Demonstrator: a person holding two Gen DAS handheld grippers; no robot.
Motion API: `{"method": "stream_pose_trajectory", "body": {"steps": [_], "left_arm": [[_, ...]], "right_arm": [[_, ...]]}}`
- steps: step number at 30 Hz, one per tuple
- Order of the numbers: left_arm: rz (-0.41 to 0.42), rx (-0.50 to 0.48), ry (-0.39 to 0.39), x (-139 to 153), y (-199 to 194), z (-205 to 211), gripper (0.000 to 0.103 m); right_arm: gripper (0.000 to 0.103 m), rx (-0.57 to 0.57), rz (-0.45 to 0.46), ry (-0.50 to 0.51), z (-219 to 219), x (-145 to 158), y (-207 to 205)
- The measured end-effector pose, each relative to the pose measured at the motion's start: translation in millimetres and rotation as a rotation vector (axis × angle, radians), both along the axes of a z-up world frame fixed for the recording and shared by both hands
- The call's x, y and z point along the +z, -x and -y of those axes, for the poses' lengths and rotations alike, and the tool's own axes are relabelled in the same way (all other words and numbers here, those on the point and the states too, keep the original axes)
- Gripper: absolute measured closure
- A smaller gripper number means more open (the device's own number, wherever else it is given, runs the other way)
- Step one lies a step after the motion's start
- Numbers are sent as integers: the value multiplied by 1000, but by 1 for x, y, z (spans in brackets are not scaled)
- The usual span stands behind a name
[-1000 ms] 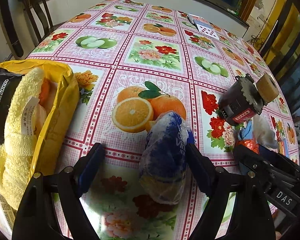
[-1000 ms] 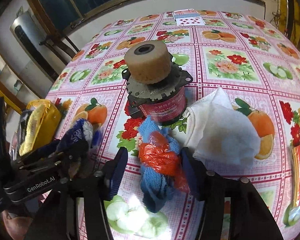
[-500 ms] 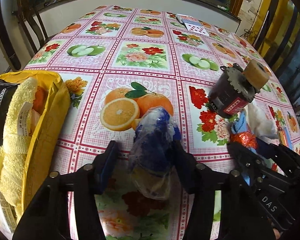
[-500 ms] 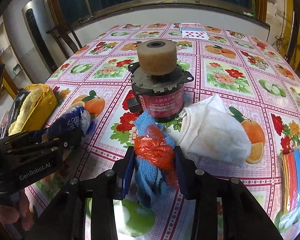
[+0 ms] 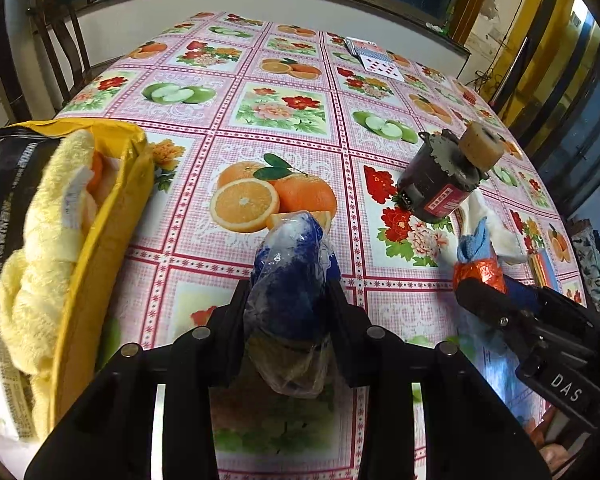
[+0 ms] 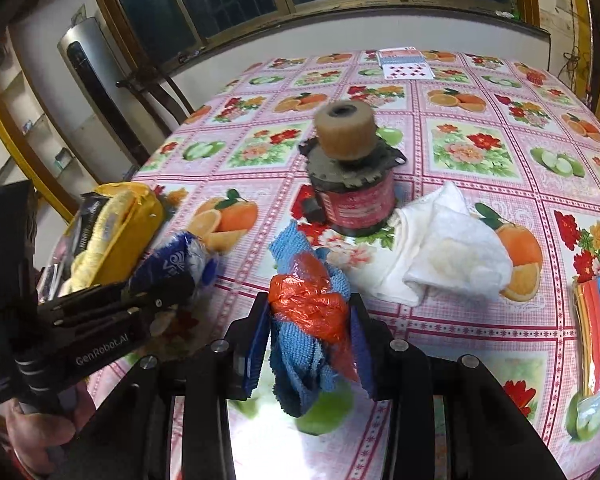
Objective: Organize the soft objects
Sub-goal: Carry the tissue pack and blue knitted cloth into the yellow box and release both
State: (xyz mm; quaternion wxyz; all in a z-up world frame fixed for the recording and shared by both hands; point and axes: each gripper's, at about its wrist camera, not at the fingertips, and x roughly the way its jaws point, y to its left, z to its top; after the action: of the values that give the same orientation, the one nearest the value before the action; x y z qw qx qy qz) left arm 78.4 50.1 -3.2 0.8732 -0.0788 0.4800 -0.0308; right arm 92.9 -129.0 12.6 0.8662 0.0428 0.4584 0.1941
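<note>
Left gripper jaws clench a blue plastic-wrapped bundle; right gripper jaws clench blue-and-orange cloth.

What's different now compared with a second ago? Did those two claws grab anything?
Both closed in. The left gripper, open a second ago, now squeezes the blue plastic-wrapped bundle; the right gripper has clamped the blue cloth with the orange bag. The motor, white cloth and yellow bag stayed put.

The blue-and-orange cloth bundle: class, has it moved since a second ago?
Yes. The blue-and-orange cloth bundle, clamped in the right gripper, has risen off the tablecloth and drawn back from the motor.
</note>
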Motion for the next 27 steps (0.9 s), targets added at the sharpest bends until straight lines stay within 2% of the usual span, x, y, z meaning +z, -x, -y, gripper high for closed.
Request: {"method": "stream_pose_trajectory", "body": {"steps": [9, 17, 27], "left_arm": [[76, 23, -16, 38, 26, -25, 69], [108, 84, -1, 53, 46, -64, 69], [163, 175, -21, 79, 79, -121, 69]], "right_arm": [[62, 82, 62, 1, -54, 29, 9], [63, 153, 53, -14, -94, 33, 12], [63, 291, 98, -54, -155, 73, 30]]}}
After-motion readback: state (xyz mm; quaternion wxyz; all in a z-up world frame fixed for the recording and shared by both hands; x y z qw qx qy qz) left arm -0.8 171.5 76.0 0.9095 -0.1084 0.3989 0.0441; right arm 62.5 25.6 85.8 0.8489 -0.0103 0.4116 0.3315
